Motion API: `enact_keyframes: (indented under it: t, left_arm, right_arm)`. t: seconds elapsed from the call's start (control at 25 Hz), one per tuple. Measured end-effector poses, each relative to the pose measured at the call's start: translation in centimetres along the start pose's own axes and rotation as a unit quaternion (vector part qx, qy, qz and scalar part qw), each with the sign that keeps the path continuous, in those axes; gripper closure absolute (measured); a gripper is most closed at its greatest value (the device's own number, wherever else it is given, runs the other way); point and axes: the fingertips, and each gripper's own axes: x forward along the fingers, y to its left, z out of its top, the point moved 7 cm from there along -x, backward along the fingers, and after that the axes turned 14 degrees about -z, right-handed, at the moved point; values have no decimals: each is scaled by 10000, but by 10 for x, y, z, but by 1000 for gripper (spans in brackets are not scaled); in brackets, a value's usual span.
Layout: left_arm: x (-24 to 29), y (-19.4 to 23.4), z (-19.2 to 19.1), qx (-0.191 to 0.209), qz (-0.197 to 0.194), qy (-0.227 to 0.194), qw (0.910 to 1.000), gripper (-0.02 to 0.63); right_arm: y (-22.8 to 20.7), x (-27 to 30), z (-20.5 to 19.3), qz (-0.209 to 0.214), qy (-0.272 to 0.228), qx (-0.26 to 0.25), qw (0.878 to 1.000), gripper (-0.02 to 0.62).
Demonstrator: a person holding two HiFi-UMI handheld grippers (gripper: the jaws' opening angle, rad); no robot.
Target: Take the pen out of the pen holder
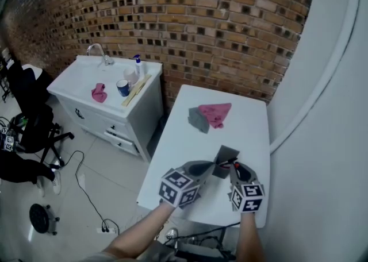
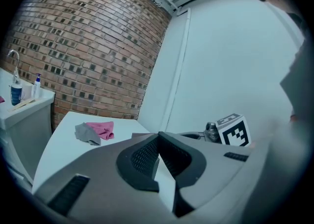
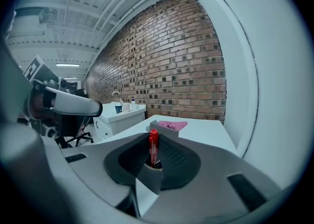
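A dark grey pen holder (image 1: 226, 154) stands near the front of the white table (image 1: 184, 134). My left gripper (image 1: 214, 168) reaches it from the left. In the left gripper view the left gripper (image 2: 158, 139) has its jaw tips together at the holder's edge (image 2: 140, 134), apparently pinching its wall. My right gripper (image 1: 236, 170) sits at the holder's right side, shut on a red pen (image 1: 235, 165). In the right gripper view the red pen (image 3: 153, 145) stands upright between the pads of my right gripper (image 3: 154, 158), with the holder's top (image 3: 167, 128) just behind it.
A pink cloth (image 1: 215, 112) and a grey cloth (image 1: 198, 120) lie at the table's far end. A white sink cabinet (image 1: 109, 100) with a cup and bottle stands to the left. A black chair (image 1: 29, 111) is further left. A white wall borders the table's right side.
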Motion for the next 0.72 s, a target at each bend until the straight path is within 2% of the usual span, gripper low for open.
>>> enact_keyframes:
  t: [0.72]
  left_arm:
    - [-33, -20, 45, 429, 8, -435, 9981, 606]
  right_arm:
    - [19, -73, 82, 87, -1329, -5, 9911, 535]
